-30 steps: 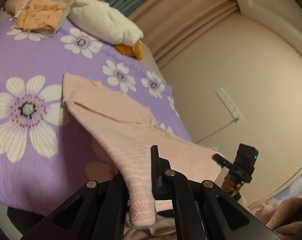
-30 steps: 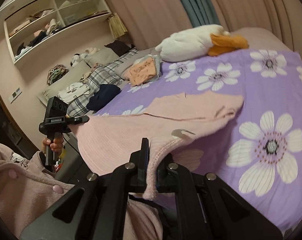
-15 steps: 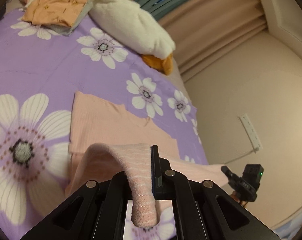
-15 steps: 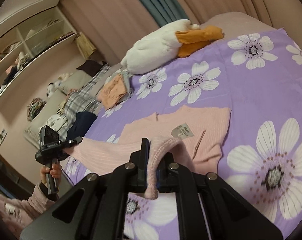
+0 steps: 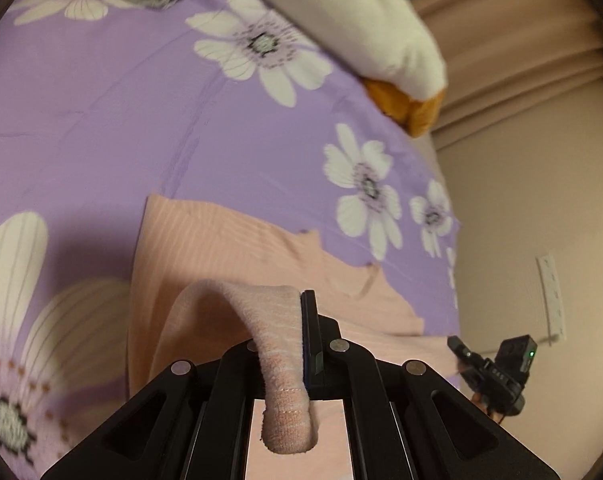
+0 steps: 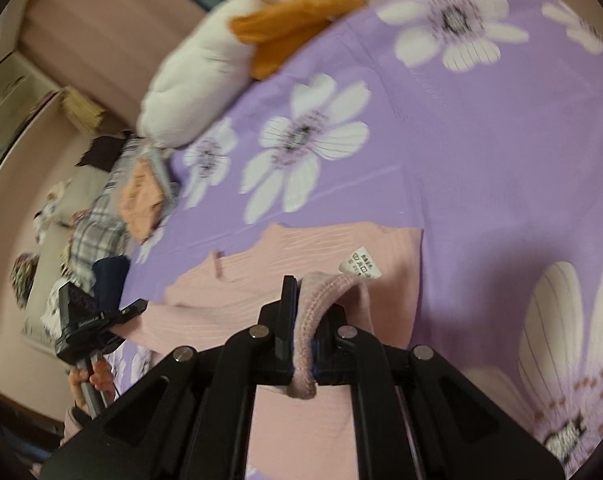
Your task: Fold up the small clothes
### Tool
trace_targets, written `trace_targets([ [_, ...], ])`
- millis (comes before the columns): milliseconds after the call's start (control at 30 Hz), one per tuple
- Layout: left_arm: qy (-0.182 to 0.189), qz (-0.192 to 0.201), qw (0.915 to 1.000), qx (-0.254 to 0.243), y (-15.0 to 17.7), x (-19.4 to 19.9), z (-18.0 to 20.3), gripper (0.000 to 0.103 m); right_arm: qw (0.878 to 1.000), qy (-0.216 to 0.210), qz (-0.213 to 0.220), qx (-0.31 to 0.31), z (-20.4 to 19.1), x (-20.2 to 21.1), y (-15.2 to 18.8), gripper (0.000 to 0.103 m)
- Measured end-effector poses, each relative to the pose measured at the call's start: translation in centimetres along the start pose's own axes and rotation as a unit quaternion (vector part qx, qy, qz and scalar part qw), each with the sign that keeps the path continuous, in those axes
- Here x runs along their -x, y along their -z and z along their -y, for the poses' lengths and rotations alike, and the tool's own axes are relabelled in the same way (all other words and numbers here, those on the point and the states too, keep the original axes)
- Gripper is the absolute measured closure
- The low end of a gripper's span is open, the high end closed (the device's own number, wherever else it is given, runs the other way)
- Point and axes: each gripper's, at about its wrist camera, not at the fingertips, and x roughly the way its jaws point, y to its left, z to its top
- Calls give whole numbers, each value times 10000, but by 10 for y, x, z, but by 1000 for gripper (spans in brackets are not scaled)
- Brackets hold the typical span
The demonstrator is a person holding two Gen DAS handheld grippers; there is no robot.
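**Both grippers carrying the hem over the top**

Grippers first: my left gripper [image 5: 301, 344] is clamped on one ribbed corner of the pink top [image 5: 237, 248], and my right gripper [image 6: 301, 320] is clamped on the other corner, its knit edge pinched between the jaws. The top lies on the purple bedspread [image 5: 121, 120], neckline end flat toward 12 o'clock, while the held end arches up over it.

I judge the first fold to be midway: the hem is lifted and doubled above the body but not yet laid down or let go. Left to do: set it flat, release, and likely fold again. An orange garment [image 6: 141, 200] at 9 o'clock looks already folded.

My right view shows the care label [image 6: 359, 268] turned up at 12 o'clock, and shelves and piled clothes at 9 o'clock. My left view shows none of these, but catches the wall socket [image 5: 549, 292] at 3 o'clock. Each view shows the other gripper at its edge.
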Motion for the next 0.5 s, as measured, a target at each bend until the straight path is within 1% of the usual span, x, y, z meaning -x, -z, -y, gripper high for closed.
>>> trace_targets([
  [67, -217, -44, 9997, 132, -6, -11, -7, 103, 9996, 45, -177, -219, 10, -17, -5, 95],
  [133, -277, -141, 9991, 304, -11, -21, -12, 103, 9988, 57, -297, -376, 17, -26, -8, 94],
  [267, -270, -389, 9959, 772, -19, -37, -28, 103, 9965, -131, -427, -704, 29, -34, -13, 94],
  [300, -249, -439, 9949, 869, -21, -39, -30, 103, 9961, -118, -439, -757, 31, -34, -15, 93],
  [333, -211, -510, 9936, 984, -23, -41, -34, 103, 9956, -76, -428, -827, 34, -34, -17, 86],
  [367, -164, -546, 9926, 1071, -26, -42, -36, 102, 9954, -70, -402, -862, 36, -34, -19, 81],
  [400, -122, -547, 9918, 1149, -28, -42, -37, 99, 9953, -81, -362, -898, 36, -33, -21, 80],
  [433, -53, -532, 9910, 1231, -30, -42, -38, 95, 9952, -92, -319, -924, 37, -32, -23, 76],
  [467, 10, -502, 9901, 1309, -32, -41, -40, 85, 9951, -119, -269, -949, 37, -31, -26, 71],
  [500, 92, -457, 9893, 1385, -34, -39, -42, 78, 9953, -129, -221, -938, 37, -30, -29, 68],
])
